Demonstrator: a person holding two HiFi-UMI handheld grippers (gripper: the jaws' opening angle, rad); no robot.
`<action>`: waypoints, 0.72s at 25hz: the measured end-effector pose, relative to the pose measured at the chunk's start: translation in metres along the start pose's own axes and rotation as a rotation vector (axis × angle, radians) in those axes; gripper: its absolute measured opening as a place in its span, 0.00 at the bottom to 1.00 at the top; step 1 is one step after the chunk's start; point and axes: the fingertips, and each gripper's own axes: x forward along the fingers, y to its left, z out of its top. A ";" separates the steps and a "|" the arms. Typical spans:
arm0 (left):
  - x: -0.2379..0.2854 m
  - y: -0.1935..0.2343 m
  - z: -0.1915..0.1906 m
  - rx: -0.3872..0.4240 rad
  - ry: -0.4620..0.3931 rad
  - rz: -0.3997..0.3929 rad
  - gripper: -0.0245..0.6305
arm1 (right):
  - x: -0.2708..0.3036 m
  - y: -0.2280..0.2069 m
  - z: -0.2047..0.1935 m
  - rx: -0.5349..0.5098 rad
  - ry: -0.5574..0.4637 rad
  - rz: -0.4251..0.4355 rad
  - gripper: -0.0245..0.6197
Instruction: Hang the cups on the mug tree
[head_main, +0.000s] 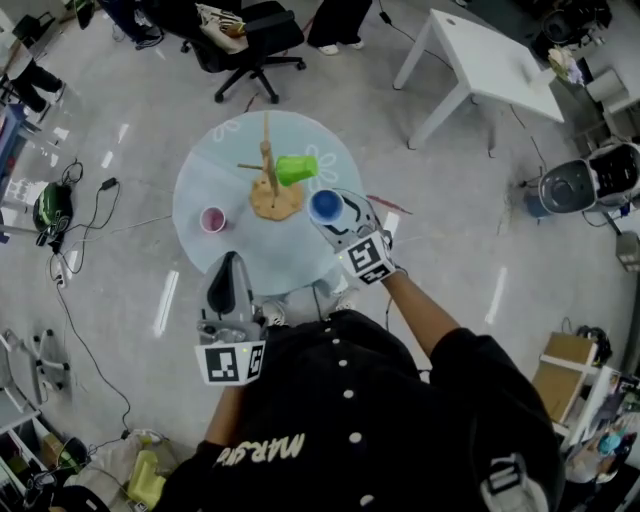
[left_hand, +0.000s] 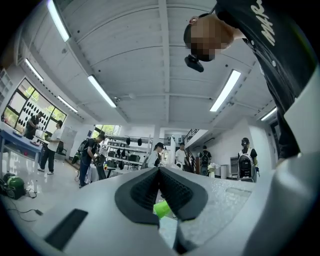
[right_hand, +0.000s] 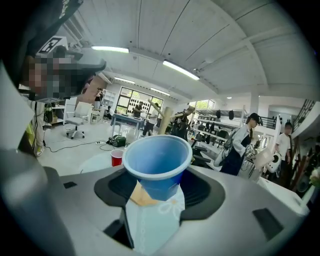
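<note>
A wooden mug tree (head_main: 267, 165) stands on a round pale blue table (head_main: 200, 180). A green cup (head_main: 296, 170) hangs on one of its right-hand pegs and shows in the left gripper view (left_hand: 162, 207) through the slit below the jaws. A small red cup (head_main: 213, 219) stands upright on the table left of the tree, and the right gripper view catches it too (right_hand: 116, 158). My right gripper (head_main: 332, 212) is shut on a blue cup (right_hand: 157, 162), mouth up, just right of the tree's base. My left gripper (head_main: 232, 264) hovers at the table's near edge, jaws together, holding nothing.
A black office chair (head_main: 250, 40) stands beyond the table and a white table (head_main: 490, 60) at the far right. Cables and a green device (head_main: 50, 208) lie on the floor to the left. A round grey appliance (head_main: 570, 185) sits at the right. Several people stand in the background.
</note>
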 end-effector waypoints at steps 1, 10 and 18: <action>0.003 -0.003 0.002 -0.001 -0.006 -0.008 0.03 | -0.005 -0.007 0.001 0.007 0.001 -0.018 0.46; 0.008 -0.010 0.008 0.002 -0.016 -0.003 0.03 | -0.016 -0.081 0.047 -0.066 -0.032 -0.137 0.46; -0.012 0.025 0.017 0.014 -0.015 0.088 0.03 | 0.032 -0.121 0.085 -0.177 -0.026 -0.141 0.46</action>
